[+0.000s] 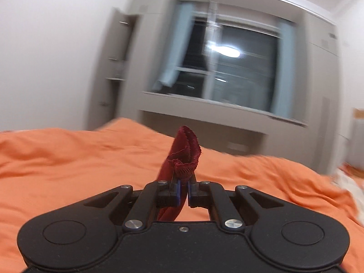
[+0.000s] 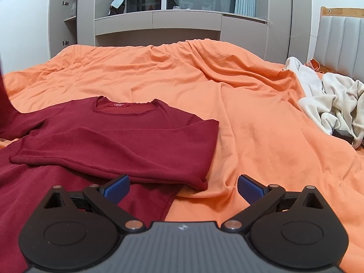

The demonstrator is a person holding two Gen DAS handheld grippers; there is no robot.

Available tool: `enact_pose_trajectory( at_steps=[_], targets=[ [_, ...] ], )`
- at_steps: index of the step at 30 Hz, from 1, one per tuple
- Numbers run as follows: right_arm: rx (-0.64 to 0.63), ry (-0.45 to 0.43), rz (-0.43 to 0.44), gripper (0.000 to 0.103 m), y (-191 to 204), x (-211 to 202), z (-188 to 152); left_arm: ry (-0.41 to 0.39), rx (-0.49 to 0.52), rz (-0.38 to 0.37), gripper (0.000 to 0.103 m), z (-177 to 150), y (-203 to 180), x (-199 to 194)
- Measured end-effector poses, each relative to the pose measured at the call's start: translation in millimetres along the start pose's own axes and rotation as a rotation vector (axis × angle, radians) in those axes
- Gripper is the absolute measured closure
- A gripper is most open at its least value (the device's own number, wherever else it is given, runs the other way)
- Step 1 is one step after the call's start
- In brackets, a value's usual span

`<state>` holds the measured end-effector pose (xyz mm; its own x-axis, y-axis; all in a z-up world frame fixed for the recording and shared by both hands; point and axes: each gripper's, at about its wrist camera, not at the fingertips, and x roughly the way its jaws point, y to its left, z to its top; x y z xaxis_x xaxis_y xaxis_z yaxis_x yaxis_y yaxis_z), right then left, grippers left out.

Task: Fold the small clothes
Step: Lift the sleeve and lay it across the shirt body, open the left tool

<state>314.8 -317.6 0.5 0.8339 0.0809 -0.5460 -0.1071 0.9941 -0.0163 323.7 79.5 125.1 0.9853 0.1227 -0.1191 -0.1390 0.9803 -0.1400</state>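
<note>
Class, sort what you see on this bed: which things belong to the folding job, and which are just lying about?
Part of the job:
- dark red top, one sleeve folded across
- left gripper, shut on a bunch of its fabric
- right gripper, open

Lying about:
- cream clothes
- orange bedcover
- window

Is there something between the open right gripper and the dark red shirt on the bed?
Nothing visible. The right gripper is open just above the red shirt, whose folded sleeve edge lies right ahead of the fingers. The pale clothes lie well aside.
</note>
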Motion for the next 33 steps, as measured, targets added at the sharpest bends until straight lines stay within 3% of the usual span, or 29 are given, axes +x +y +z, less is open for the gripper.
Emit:
enact_pose_trajectory(
  at_steps=[5,9,15,23,26,29,31,33],
  targets=[
    [0.030,-0.015,-0.002,0.000,-9.3,-5.5,0.2,0.095,0.132,-0.168,0.098,-42.0,-86.1,14.2],
    [0.063,-0.030,-0.007,0.000,-18.9,-10.1,1.6,0.212,0.225,-0.273,0.098,-89.7,-127.7,21.4],
    [0.126,-0.029,-0.011,0.000,-33.0,-10.9,2.3,0.369,0.308,-0.362,0.098,-143.1,-150.9,22.4],
    [0.156,-0.013,-0.022,0.000,-38.4,-6.1,0.8,0.512,0.355,-0.448,0.093,-165.0,-147.1,24.7],
    [0.153,-0.010,-0.025,0.000,-36.6,-4.9,0.1,0.557,0.342,-0.491,0.079,-165.3,-137.4,17.7],
    [0.150,-0.008,-0.026,0.000,-35.3,-4.3,-0.1,0.582,0.302,-0.528,0.050,-159.6,-128.9,15.1],
    [0.147,-0.005,-0.025,0.000,-33.9,-3.5,-0.1,0.591,0.262,-0.541,0.024,-154.7,-119.8,14.0],
    [0.142,-0.001,-0.021,0.000,-31.5,-2.9,0.0,0.597,0.227,-0.526,0.017,-149.6,-109.3,15.0]
  ],
)
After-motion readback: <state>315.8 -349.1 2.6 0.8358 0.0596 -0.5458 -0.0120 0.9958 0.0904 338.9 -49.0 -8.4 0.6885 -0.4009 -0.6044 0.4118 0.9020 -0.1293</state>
